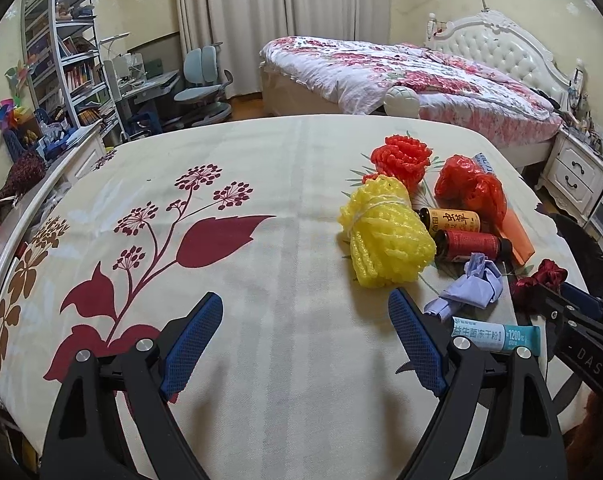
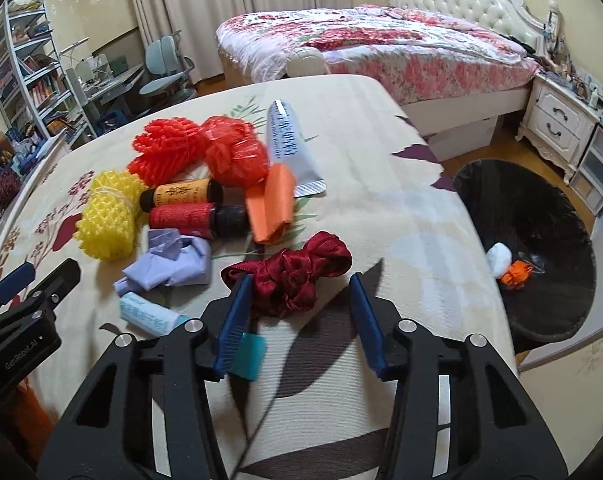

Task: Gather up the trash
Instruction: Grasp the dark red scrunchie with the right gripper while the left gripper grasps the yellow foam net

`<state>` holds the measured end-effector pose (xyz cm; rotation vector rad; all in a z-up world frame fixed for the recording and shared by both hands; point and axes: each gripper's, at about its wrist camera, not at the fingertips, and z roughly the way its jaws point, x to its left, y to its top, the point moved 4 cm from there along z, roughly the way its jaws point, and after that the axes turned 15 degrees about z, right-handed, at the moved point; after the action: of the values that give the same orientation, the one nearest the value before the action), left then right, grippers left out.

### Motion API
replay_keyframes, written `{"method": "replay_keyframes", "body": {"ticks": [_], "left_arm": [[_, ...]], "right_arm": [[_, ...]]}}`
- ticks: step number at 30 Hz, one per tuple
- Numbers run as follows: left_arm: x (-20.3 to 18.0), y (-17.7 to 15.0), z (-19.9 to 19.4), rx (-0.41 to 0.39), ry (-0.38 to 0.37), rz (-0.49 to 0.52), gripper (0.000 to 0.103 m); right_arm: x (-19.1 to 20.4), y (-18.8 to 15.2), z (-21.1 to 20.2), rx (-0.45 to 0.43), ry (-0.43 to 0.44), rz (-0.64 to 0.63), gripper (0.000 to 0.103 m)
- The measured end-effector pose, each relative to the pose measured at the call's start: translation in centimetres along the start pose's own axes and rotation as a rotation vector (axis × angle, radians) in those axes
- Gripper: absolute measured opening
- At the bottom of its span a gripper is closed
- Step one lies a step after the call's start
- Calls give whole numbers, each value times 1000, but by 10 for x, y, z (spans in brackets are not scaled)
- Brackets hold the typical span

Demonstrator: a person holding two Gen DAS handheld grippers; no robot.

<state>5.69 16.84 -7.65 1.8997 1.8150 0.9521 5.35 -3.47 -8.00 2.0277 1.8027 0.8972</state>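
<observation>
Closest to me, my right claw hangs released with its fingers either side of the dark red ribbon on the counter. Beyond the ribbon lie two small bottles (lying down). Right of the ribbon, off the counter, sits the black bin; my left claw gapes over bare cloth.

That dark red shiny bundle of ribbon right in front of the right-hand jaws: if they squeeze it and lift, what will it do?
The dark red ribbon looks like crumpled satin, so it would probably squash flat between the jaws rather than resist. Its loose loops and tail would likely dangle when lifted. The glossy surface suggests it may slip; it seems very light for its bulk.
</observation>
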Motion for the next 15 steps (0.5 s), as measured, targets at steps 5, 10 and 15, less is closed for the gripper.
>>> {"method": "replay_keyframes", "body": {"ticks": [5, 10, 15], "left_arm": [[-1, -1, 2, 6, 3, -1, 85], [2, 0, 1, 5, 2, -18, 85], [1, 2, 2, 0, -1, -12, 85]], "right_arm": [[-20, 9, -3, -10, -9, 59, 51], [-16, 12, -8, -30, 33, 69, 73], [-10, 12, 3, -26, -9, 25, 75]]}}
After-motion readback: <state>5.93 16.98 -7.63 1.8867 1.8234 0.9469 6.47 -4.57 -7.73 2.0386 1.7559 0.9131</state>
